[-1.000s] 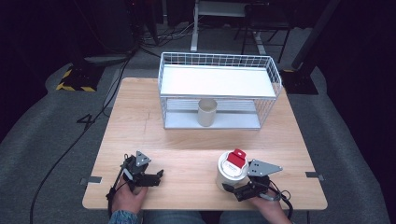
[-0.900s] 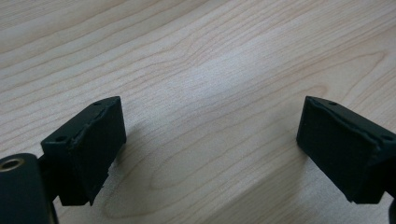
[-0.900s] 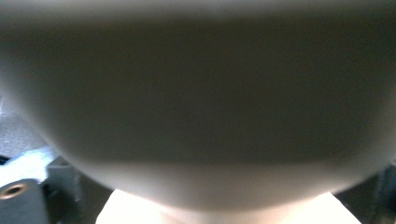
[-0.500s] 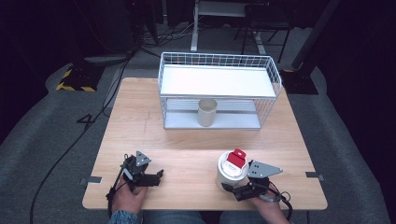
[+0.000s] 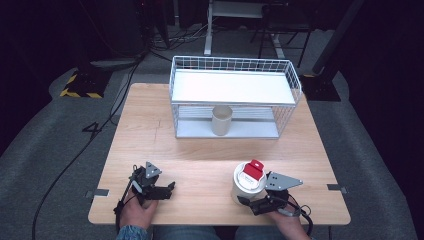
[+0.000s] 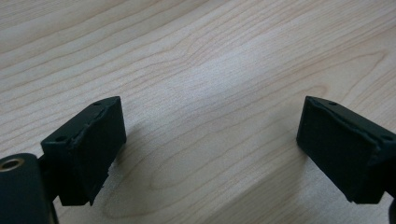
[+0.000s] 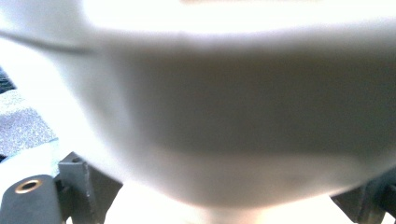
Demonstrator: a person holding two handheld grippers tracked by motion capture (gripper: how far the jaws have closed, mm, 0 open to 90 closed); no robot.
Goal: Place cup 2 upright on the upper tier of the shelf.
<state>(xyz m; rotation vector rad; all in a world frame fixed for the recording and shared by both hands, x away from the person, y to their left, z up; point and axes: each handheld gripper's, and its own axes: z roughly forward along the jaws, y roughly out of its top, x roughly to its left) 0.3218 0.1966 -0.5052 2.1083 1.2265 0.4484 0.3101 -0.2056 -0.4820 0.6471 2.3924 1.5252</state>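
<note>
Left gripper (image 5: 167, 187): rests on the near left of the wooden table (image 5: 200, 145), jaws apart with bare wood between them, gripping nothing
Right gripper (image 5: 245, 201): sits at the near right, its jaws flanking the base of a white cup; the right gripper view suggests they clasp it, though the pads are hidden
White cup (image 5: 248, 182): stands upright on the table near the front edge, a red-and-white packet (image 5: 252, 171) lying across its mouth
Beige cup (image 5: 221, 120): upright on the lower level of the white wire rack (image 5: 295, 82), well apart from both hands
Rack top shelf (image 5: 230, 86): bare white board
Progress: judged early; the white cup appears seized but not lifted, and any carry toward the rack is left to do
</note>
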